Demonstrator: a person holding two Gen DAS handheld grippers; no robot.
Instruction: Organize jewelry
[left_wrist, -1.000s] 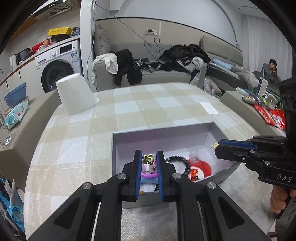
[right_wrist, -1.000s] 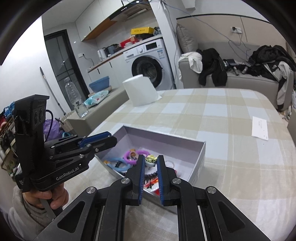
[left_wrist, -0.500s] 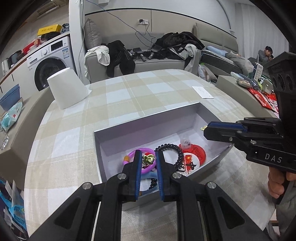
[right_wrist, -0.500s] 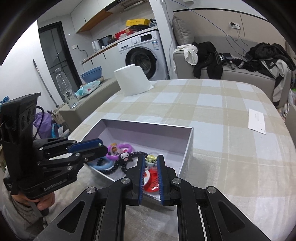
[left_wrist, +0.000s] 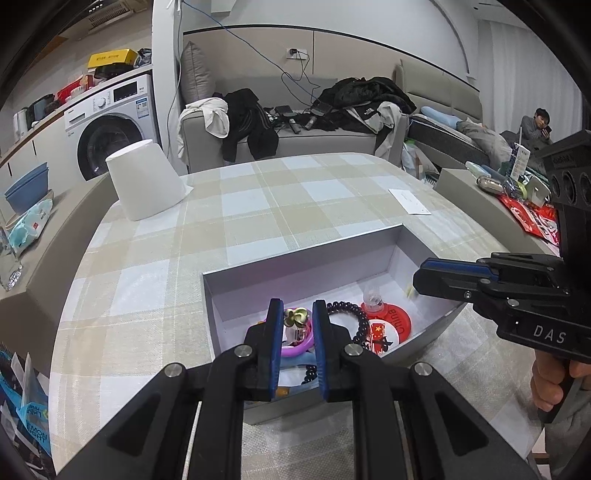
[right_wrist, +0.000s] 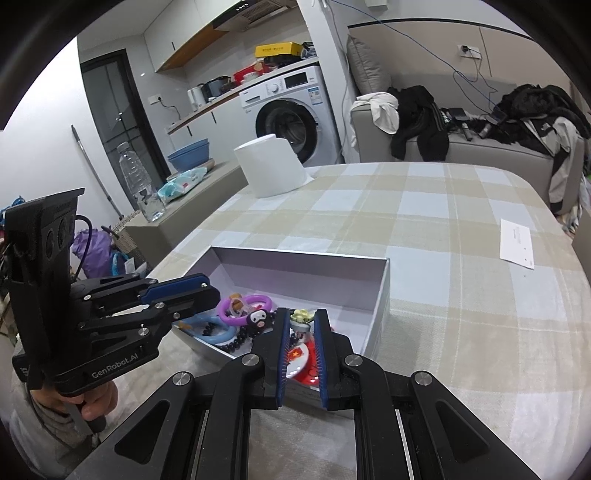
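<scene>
A shallow grey jewelry box (left_wrist: 295, 258) (right_wrist: 380, 295) sits on the checked tablecloth. Inside lie a purple ring bracelet (right_wrist: 236, 306), a blue bracelet (right_wrist: 221, 334), a black bead bracelet (left_wrist: 360, 317) and a red China badge (left_wrist: 397, 325). My left gripper (left_wrist: 297, 314) is shut on a small green flower clip (left_wrist: 295, 316), held just above the box's near side. My right gripper (right_wrist: 300, 315) is shut on another small green flower clip (right_wrist: 301, 317) over the box's near right corner. Each gripper shows in the other's view (left_wrist: 491, 280) (right_wrist: 147, 299).
A white paper roll (left_wrist: 144, 181) stands at the table's far left. A white paper slip (left_wrist: 409, 201) lies at the far right. A sofa with clothes (left_wrist: 295, 122) stands behind the table, a washing machine (left_wrist: 110, 122) to the left.
Both grippers have drawn back and risen a little over the box, each keeping its flower clip. The box now sits further from both cameras.
</scene>
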